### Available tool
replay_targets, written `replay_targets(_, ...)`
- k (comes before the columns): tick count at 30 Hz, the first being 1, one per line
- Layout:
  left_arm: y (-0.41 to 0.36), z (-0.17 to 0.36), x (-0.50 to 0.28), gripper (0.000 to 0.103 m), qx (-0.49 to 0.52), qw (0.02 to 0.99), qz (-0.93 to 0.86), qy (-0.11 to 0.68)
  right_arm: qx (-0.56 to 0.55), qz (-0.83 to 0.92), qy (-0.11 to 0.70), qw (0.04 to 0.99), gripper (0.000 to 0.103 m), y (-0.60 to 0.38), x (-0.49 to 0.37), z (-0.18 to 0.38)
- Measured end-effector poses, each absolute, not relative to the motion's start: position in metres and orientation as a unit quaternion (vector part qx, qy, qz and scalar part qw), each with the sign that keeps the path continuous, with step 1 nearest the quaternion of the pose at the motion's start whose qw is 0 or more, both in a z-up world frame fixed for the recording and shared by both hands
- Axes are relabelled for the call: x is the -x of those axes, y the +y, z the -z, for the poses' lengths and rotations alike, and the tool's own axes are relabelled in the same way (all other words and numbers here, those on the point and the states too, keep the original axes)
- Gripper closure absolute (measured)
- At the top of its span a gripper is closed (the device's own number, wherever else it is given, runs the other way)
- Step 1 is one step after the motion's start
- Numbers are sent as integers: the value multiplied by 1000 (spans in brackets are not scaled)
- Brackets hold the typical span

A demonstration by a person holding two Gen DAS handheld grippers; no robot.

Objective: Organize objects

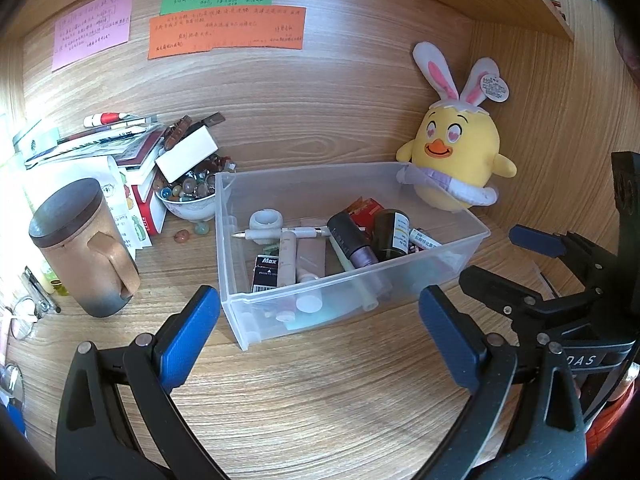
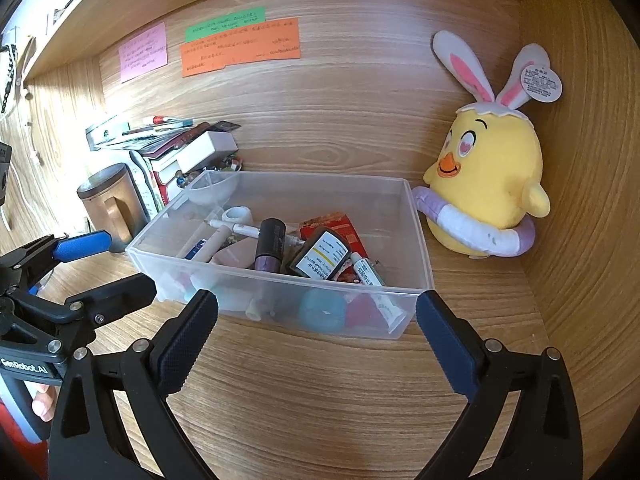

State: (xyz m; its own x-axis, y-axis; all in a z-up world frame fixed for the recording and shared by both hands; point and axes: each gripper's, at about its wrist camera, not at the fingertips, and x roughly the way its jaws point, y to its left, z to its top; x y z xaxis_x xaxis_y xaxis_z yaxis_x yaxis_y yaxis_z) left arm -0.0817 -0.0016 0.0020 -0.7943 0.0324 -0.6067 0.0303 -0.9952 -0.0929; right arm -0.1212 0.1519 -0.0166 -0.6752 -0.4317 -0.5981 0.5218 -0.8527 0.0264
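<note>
A clear plastic bin stands on the wooden desk, filled with several small items: a white pen, a dark purple tube, a dark bottle, a red packet. It also shows in the right wrist view. My left gripper is open and empty, just in front of the bin. My right gripper is open and empty, also in front of the bin; it shows at the right of the left wrist view. The left gripper shows at the left of the right wrist view.
A yellow chick plush with bunny ears sits right of the bin against the back wall. A brown lidded mug, a bowl of glass marbles, and a stack of books and boxes stand left. Sticky notes hang above.
</note>
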Motion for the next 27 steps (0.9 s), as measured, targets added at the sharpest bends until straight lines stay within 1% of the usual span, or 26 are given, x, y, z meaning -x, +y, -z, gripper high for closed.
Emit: replay_targets(27,0,-1,83,2,323,4,-945,-54,-314,912,63,257,3,159,123,19)
